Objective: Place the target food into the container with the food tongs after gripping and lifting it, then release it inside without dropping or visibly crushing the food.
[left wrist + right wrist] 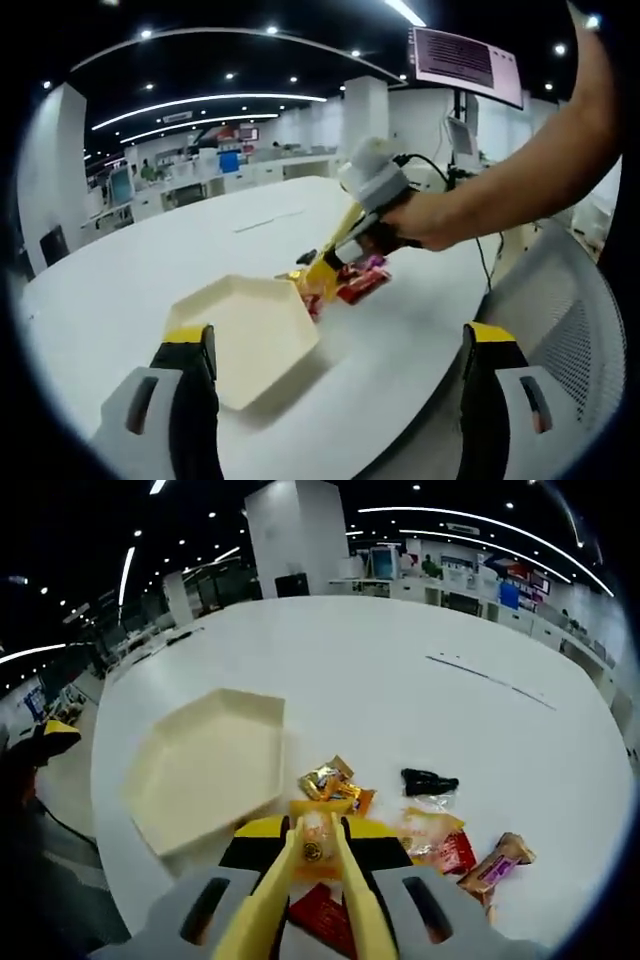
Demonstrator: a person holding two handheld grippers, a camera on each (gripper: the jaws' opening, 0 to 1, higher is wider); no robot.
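one cream hexagonal container (205, 765) sits bare inside at centre left of the right gripper view, while at bottom centre the right gripper (318, 852) squeezes yellow tongs (300, 895), pointing up-frame, onto a wrapped snack (317, 842); left gripper (340, 345) spread wide.

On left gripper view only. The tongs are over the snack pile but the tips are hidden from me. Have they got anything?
Observer: Yes. In the right gripper view the yellow tongs are closed on a small pale wrapped snack.
Operator: Lifted off the table?
Observer: Cannot tell. A red packet lies right beneath the tongs.
Operator: Anything loose away from the pile?
Observer: A black packet lies by itself on the table, beyond the gold wrappers.
Operator: Which way to the container?
Observer: The cream hexagonal container sits just left of the tong tips in that view, with nothing in it.
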